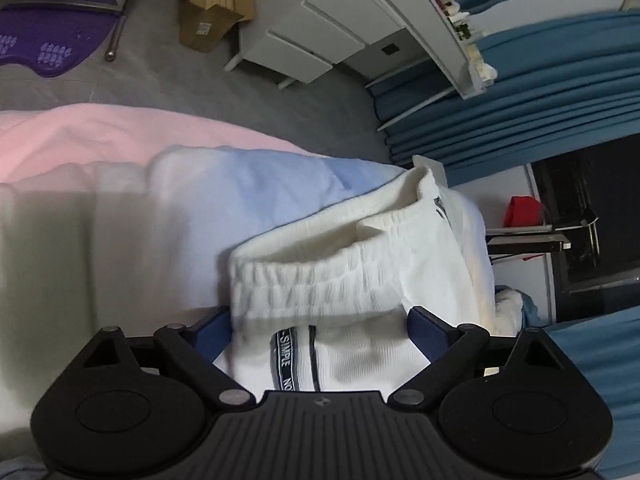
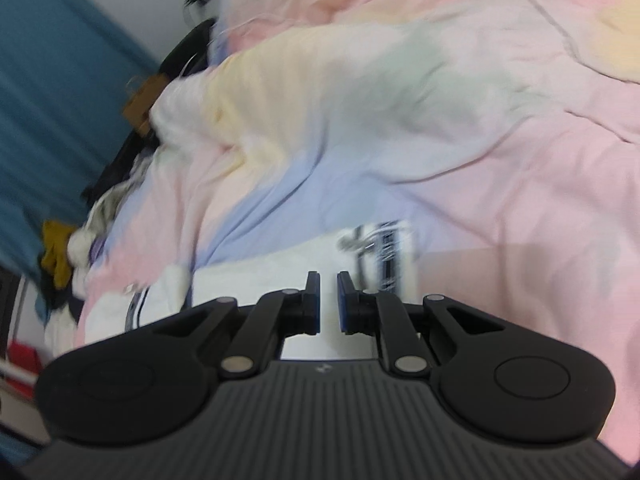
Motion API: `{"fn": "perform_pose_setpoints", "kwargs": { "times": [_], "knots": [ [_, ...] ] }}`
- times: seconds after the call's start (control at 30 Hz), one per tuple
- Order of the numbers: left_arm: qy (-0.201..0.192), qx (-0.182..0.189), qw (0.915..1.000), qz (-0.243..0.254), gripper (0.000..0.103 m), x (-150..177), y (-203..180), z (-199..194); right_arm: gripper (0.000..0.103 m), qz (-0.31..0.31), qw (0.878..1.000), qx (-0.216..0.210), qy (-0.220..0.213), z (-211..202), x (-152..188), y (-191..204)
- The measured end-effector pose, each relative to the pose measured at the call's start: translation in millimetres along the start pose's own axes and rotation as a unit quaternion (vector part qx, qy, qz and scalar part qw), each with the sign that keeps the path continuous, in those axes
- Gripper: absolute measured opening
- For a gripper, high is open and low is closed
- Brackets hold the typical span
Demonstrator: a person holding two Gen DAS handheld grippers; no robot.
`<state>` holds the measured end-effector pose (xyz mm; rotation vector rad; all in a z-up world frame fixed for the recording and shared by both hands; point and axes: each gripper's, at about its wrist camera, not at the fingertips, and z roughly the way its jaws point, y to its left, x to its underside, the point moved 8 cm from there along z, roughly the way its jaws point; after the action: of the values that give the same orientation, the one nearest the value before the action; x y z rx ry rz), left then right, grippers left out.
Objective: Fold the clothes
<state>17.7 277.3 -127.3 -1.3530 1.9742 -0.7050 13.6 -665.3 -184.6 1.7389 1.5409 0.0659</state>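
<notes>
Both grippers pointed down at the pastel duvet [image 2: 400, 120]. Left gripper [image 1: 320, 320]: jaws wide apart, white track pants [image 1: 340, 280] bunched between them, elastic waistband just ahead; can't tell if pads pressed the cloth. Right gripper [image 2: 329, 300]: jaws nearly shut, narrow gap, white pants fabric under & ahead, grip unclear. Only left view showed white drawers [image 1: 304, 36] & cardboard box [image 1: 212, 4]; right view blurred.

Cardboard box [image 1: 216, 4] beside white cabinet [image 1: 316, 36]
</notes>
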Motion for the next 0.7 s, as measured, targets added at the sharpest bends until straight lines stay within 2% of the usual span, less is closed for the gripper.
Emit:
{"fn": "perform_pose_setpoints", "kwargs": {
  "times": [0.1, 0.2, 0.33, 0.4, 0.47, 0.53, 0.63, 0.7],
  "knots": [
    [-0.014, 0.041, 0.999, -0.006, 0.094, 0, -13, 8, 0.012, 0.034, 0.999, 0.007, 0.012, 7, -1, -14],
    [-0.036, 0.105, 0.9937, 0.007, 0.094, 1, -27, -1, 0.013, 0.061, 0.998, -0.001, 0.023, 13, 0, -21],
    [-0.048, 0.163, 0.9843, 0.048, 0.094, 10, -53, 5, 0.013, 0.063, 0.998, -0.005, -0.007, -2, -4, -18],
    [-0.046, 0.157, 0.9851, 0.054, 0.095, 13, -58, 11, 0.015, 0.062, 0.998, -0.006, -0.028, -11, -9, -16],
    [-0.035, 0.143, 0.9879, 0.048, 0.095, 14, -59, 20, 0.027, 0.057, 0.997, 0.005, -0.043, -18, -10, -18],
    [-0.03, 0.13, 0.9902, 0.042, 0.095, 13, -57, 28, 0.041, 0.061, 0.997, 0.022, -0.039, -20, -7, -23],
    [-0.023, 0.116, 0.9924, 0.033, 0.096, 6, -49, 42, 0.047, 0.074, 0.996, 0.052, -0.02, -19, 5, -34],
    [-0.015, 0.111, 0.9934, 0.026, 0.096, 1, -40, 47, 0.048, 0.073, 0.995, 0.068, 0.0, -13, 14, -36]
  ]
}}
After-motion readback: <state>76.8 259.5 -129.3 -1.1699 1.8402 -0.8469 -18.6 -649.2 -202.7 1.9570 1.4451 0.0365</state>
